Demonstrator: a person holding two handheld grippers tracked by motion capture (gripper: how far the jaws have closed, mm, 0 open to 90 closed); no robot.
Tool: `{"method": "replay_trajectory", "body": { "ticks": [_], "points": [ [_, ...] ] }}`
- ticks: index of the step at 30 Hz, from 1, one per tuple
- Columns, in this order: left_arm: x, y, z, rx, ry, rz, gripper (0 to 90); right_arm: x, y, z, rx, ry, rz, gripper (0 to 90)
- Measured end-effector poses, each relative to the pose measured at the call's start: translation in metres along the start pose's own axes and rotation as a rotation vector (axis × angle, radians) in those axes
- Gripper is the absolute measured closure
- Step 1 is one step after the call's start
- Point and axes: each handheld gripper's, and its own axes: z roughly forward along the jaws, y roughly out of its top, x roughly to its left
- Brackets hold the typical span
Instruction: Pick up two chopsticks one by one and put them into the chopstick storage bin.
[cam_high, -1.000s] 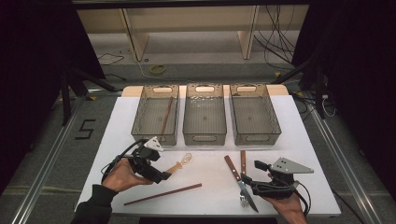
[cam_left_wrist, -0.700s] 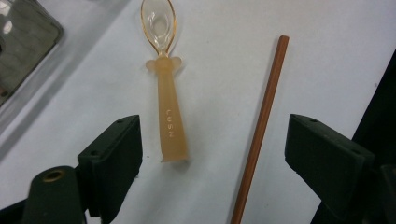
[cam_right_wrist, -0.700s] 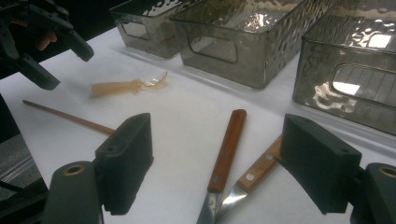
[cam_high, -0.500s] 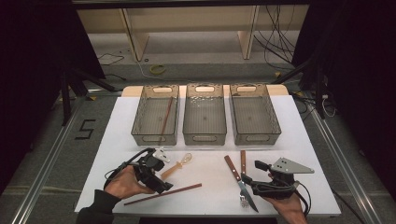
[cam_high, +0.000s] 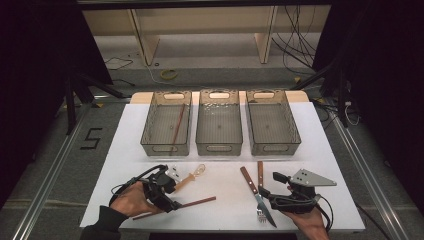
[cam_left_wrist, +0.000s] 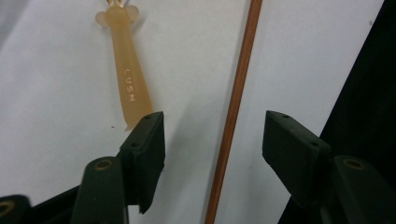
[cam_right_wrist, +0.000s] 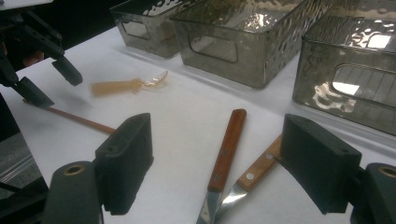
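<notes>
A thin brown chopstick (cam_high: 192, 203) lies near the table's front edge. My left gripper (cam_high: 174, 199) is lowered over it, one jaw on each side. In the left gripper view the chopstick (cam_left_wrist: 233, 112) runs up between the jaws of the gripper (cam_left_wrist: 217, 140), touched by neither pad; the jaws have just been closing and are open. An amber-handled clear spoon (cam_left_wrist: 126, 79) lies just beyond the left jaw. My right gripper (cam_right_wrist: 219, 158) rests open at the front right, over a wooden-handled knife (cam_right_wrist: 226, 149) and fork (cam_right_wrist: 257, 168).
Three translucent grey bins (cam_high: 150, 134) (cam_high: 219, 145) (cam_high: 295, 135) stand side by side at the back of the white table. The left bin holds another chopstick (cam_high: 176, 125). The table's front edge is close behind both hands.
The left hand has come down and toward the front edge, from beside the spoon to over the chopstick, and its jaws have narrowed. The right gripper has not moved.
</notes>
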Motion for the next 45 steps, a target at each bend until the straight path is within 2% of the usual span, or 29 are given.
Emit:
{"method": "replay_trajectory", "body": {
  "ticks": [3,12,16,23,26,27,33,45],
  "points": [
    [-0.002,-0.001,0.002,0.015,-0.005,0.014,47.1,0.0,0.0,0.0,0.001,-0.001,0.0,26.5],
    [-0.005,-0.002,0.015,0.088,-0.011,0.058,58.2,0.0,0.0,0.0,0.007,0.0,-0.002,26.5],
    [-0.005,-0.002,0.017,0.094,0.004,0.065,63.3,0.0,0.0,0.0,0.004,0.0,0.0,26.5],
    [-0.006,-0.003,0.022,0.109,-0.01,0.072,69.9,0.0,0.0,0.0,0.006,0.0,-0.002,26.4],
    [-0.007,-0.004,0.022,0.112,-0.003,0.077,72.1,0.0,-0.001,0.0,0.006,-0.001,0.0,26.4],
    [-0.006,-0.003,0.021,0.126,0.0,0.095,74.7,0.0,-0.001,0.0,0.006,-0.001,0.0,26.5],
    [-0.008,-0.003,0.022,0.131,0.024,0.114,77.8,0.0,-0.001,0.0,0.009,-0.002,-0.001,26.5],
    [-0.007,-0.004,0.022,0.122,0.022,0.123,83.9,0.0,-0.001,0.0,0.01,-0.004,0.002,26.6]
  ]
}}
